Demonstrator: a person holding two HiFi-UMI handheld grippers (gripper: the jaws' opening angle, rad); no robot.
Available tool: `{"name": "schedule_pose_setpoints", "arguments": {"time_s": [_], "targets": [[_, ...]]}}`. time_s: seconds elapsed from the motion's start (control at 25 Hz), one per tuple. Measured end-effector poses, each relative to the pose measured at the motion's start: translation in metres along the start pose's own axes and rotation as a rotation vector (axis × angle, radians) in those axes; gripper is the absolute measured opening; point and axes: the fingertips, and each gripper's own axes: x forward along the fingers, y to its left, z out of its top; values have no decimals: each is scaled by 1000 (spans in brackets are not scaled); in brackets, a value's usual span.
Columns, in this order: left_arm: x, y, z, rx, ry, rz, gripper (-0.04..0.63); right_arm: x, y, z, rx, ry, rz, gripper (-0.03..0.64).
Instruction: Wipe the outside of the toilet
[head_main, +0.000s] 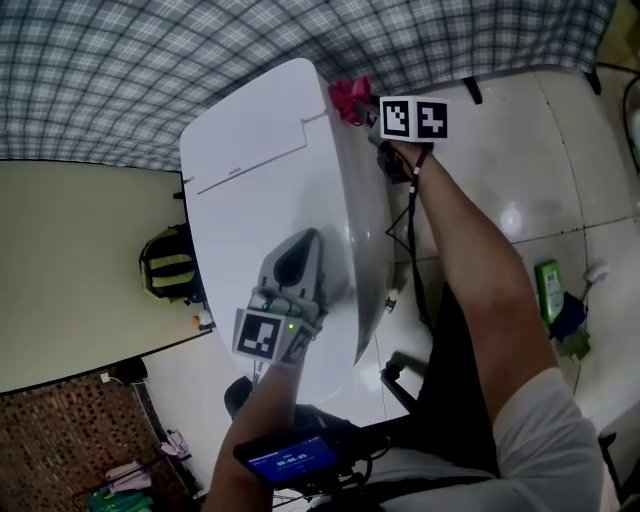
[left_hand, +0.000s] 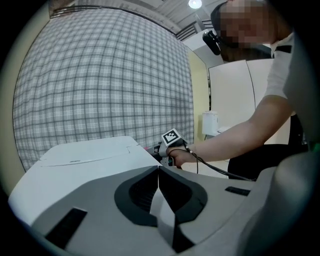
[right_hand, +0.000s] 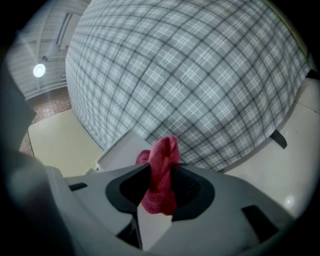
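Right hand-held gripper (right_hand: 161, 172) clamps red cloth (right_hand: 163, 157), toilet (head_main: 260, 190) corner just left of it. Left hand-held gripper (left_hand: 158, 170) jaws together, empty, toilet underneath.

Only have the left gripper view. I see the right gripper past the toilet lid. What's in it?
Observer: The right gripper is shut on a red cloth, which is pinched between the jaws with a tuft sticking out past them.
Operator: Where's the cloth relative to the toilet?
Observer: In the head view it's at the far right corner of the toilet, next to the plaid curtain. I can't tell whether it's touching.
Operator: Anything on the floor on that side?
Observer: A green container lies on the floor, to the right of the person's right arm.
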Motion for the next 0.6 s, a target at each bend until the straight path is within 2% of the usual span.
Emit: {"name": "schedule_pose_setpoints", "arguments": {"time_s": [0.32, 0.6], "targets": [[10, -5, -9, 56, 95, 3, -18, -9, 10, -12, -44, 87, 54, 129], [14, -5, -14, 87, 141, 10, -18, -19, 15, -37, -79, 221, 94, 130]]}}
